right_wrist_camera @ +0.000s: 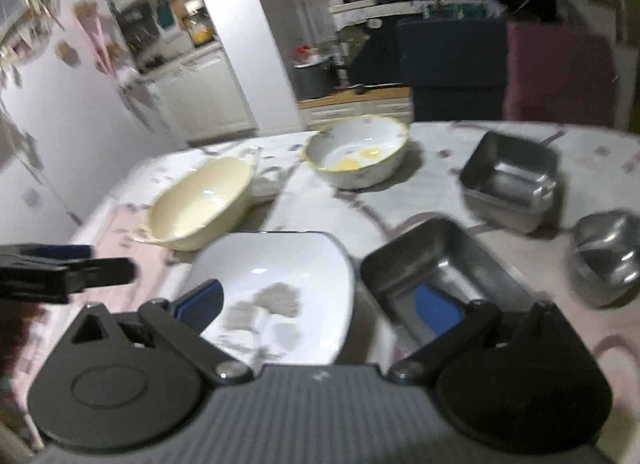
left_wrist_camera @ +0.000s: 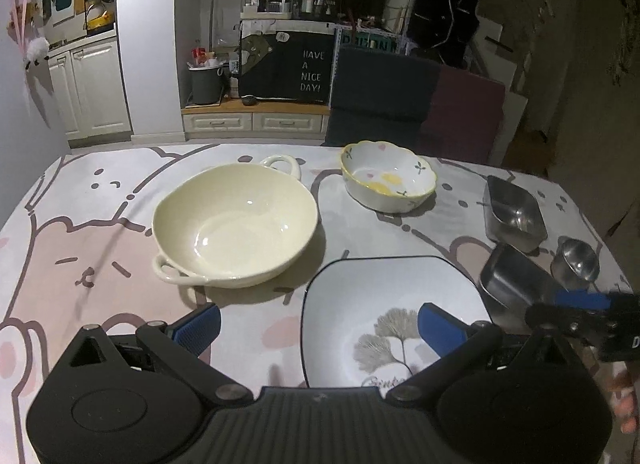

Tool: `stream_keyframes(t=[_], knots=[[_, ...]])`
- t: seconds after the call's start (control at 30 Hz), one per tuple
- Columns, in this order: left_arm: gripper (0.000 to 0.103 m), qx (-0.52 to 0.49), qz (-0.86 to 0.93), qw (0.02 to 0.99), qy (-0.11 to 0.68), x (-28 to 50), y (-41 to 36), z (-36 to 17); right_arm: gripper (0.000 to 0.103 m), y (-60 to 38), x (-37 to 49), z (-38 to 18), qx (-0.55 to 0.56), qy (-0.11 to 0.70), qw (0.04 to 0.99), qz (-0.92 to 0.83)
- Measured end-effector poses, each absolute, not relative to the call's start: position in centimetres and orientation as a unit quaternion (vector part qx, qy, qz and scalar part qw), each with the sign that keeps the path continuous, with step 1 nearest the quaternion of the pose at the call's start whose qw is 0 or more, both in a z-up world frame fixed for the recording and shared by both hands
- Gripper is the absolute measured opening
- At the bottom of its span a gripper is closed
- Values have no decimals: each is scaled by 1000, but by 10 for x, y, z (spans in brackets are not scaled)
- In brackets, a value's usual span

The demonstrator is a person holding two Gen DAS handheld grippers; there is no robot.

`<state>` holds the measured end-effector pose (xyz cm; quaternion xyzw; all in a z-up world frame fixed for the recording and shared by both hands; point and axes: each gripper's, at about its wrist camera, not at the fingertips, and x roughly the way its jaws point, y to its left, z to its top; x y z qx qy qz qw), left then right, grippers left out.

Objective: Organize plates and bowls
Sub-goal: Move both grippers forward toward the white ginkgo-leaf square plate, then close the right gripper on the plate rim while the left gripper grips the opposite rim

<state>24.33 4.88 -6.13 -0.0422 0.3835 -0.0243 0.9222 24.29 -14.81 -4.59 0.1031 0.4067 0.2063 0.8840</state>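
A square white plate with a dark rim and grey tree print lies nearest me. My left gripper stands open, its right finger over the plate's inside and its left finger over bare cloth. My right gripper is open too, straddling the plate's right edge and a steel tray. Behind sit a cream two-handled bowl and a scalloped yellow-rimmed bowl. The right gripper's tip shows at the right edge of the left wrist view.
A second steel tray and a small steel cup stand at the right. The table wears a pink cartoon cloth. A dark chair back rises behind the far edge.
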Motion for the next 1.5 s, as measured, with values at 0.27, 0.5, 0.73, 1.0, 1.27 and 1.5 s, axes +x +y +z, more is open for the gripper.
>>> stream_keyframes(t=[0.27,0.5,0.73,1.0,1.27,1.5], knots=[[103,-105,-43,905,410,259,69,-75,90,-162,274,-77,240,485,816,203],[103,-171,-37,879,444,265,82,-86,53,-150,284,-98,215,534,795,189],[103,-159,-64,888,427,263,79,-89,14,-141,291,-112,181,556,795,160],[103,-172,-72,882,433,269,82,-97,10,-129,286,-108,149,566,794,167],[86,-189,-88,859,467,280,87,-110,10,-125,286,-111,160,576,785,160],[60,-190,-71,844,497,291,93,-127,10,-132,287,-111,161,576,786,160]])
